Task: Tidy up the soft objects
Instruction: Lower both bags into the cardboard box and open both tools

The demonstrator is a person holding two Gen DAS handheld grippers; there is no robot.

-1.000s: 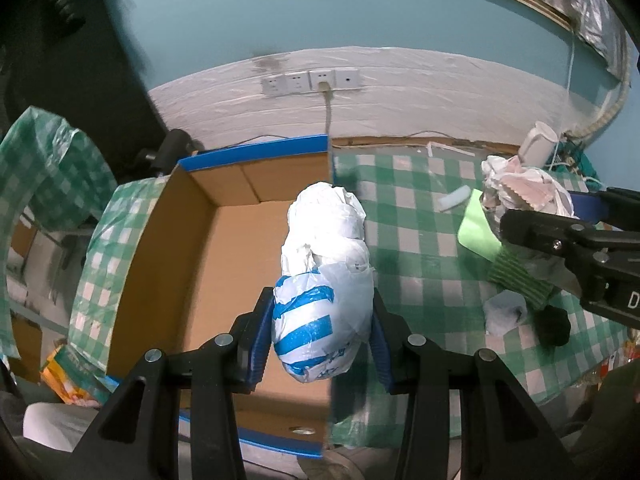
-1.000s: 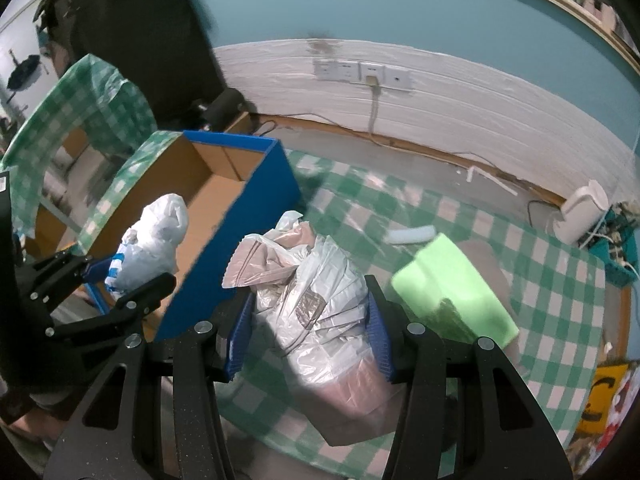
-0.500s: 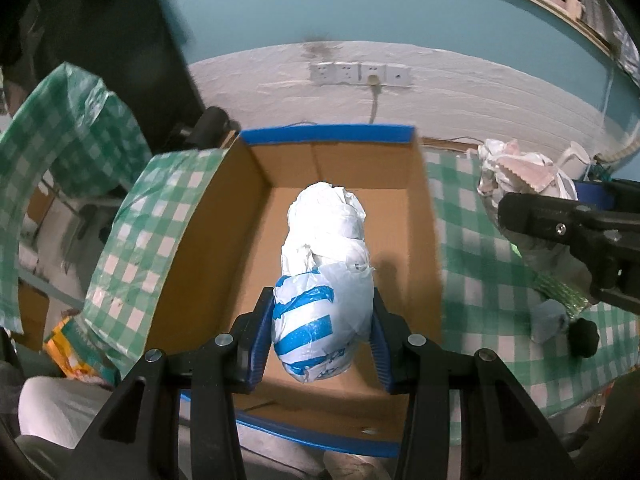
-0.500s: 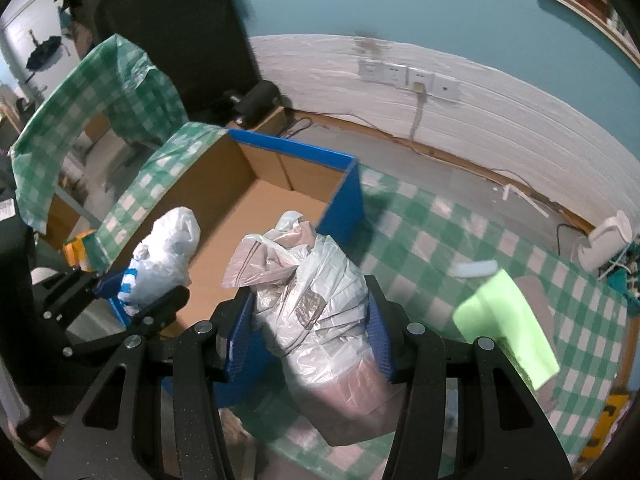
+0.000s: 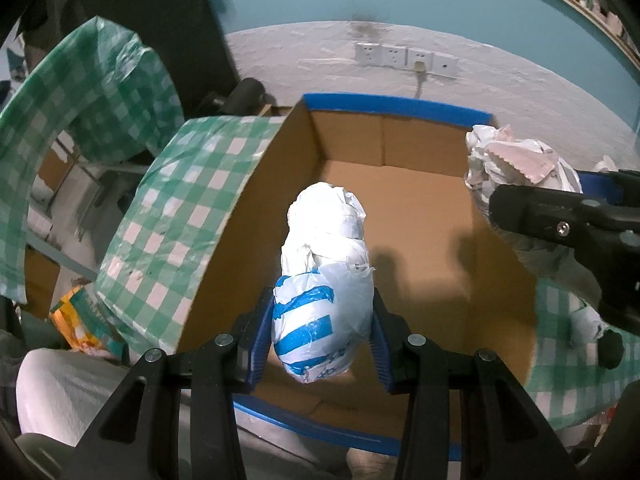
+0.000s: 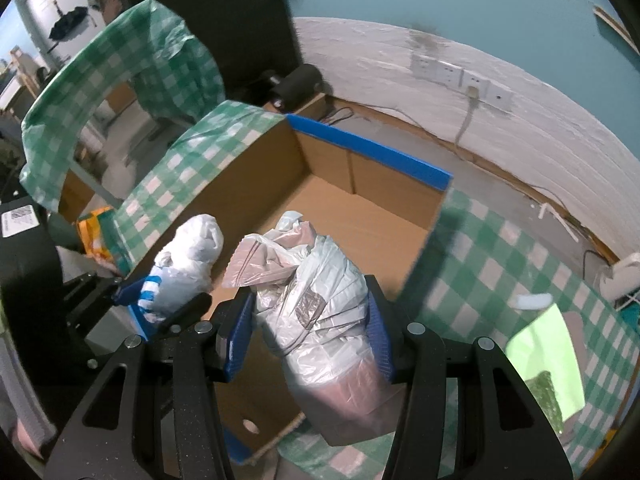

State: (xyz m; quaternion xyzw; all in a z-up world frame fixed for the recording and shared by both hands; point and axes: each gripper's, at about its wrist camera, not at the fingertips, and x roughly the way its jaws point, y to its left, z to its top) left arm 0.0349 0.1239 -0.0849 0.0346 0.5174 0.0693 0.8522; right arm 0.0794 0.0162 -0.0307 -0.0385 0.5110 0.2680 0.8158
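Note:
My left gripper (image 5: pixel 323 320) is shut on a white plastic bag bundle with blue stripes (image 5: pixel 324 280) and holds it above the open cardboard box with blue edges (image 5: pixel 420 168). My right gripper (image 6: pixel 310 332) is shut on a crumpled clear and pale plastic bag bundle (image 6: pixel 320 312) and holds it over the box (image 6: pixel 368 216) near its right wall. The left gripper and its striped bundle (image 6: pixel 188 260) show at the left of the right wrist view. The right gripper's arm and bundle (image 5: pixel 516 164) show at the right of the left wrist view.
A green checked cloth (image 6: pixel 500 264) covers the table right of the box and drapes over the box's left flap (image 5: pixel 180 208). A light green cloth (image 6: pixel 544 356) and a white piece (image 6: pixel 532 301) lie on the table. Wall sockets (image 5: pixel 404 58) are behind.
Both grippers have moved left with their bundles, from over the table to over the open box. Neither grip has changed.

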